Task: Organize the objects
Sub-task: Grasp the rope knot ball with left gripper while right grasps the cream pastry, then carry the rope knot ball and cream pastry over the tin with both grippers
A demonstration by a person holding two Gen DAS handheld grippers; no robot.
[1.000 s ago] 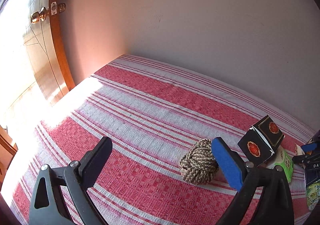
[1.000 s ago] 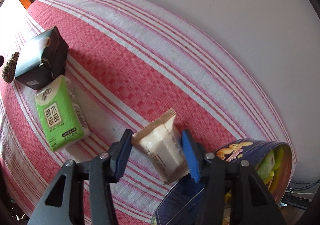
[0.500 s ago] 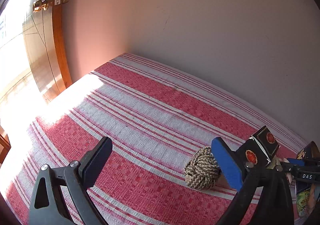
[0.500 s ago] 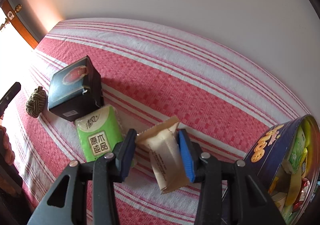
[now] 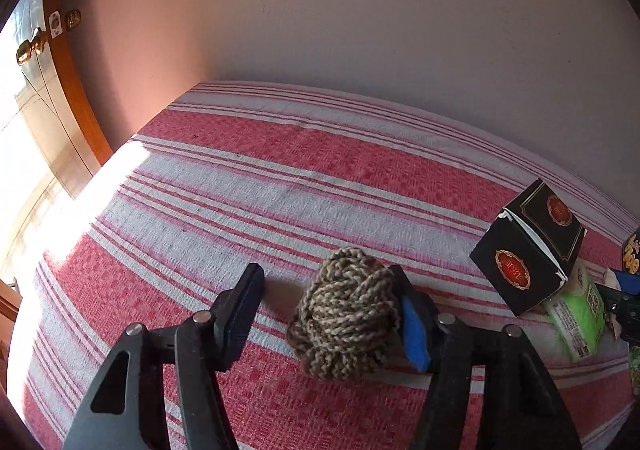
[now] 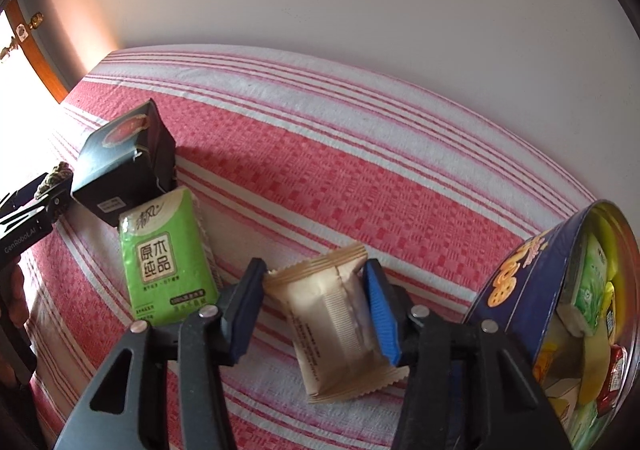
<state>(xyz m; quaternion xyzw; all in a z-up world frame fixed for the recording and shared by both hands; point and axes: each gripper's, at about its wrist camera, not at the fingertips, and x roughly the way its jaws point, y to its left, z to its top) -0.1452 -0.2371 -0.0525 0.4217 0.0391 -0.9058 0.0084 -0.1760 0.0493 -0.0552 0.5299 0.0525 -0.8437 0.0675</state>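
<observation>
braided tan rope, a knotted rope ball (image 5: 346, 324), sits between the fingers of the left gripper (image 5: 332, 316), whose jaws have just been closing in; the blue pad touches the ball's right side, a gap shows on the other, so it's not clamped. just right of that gripper stands a black box (image 5: 528, 252), a green tissue pack (image 5: 578, 320) against it. the right gripper (image 6: 316, 312) pinches a beige snack packet (image 6: 336, 326) above the red striped cloth (image 6: 320, 178), jaws lately easing slightly, pads on both sides. at its right, an open blue tin (image 6: 524, 290) of snacks.
</observation>
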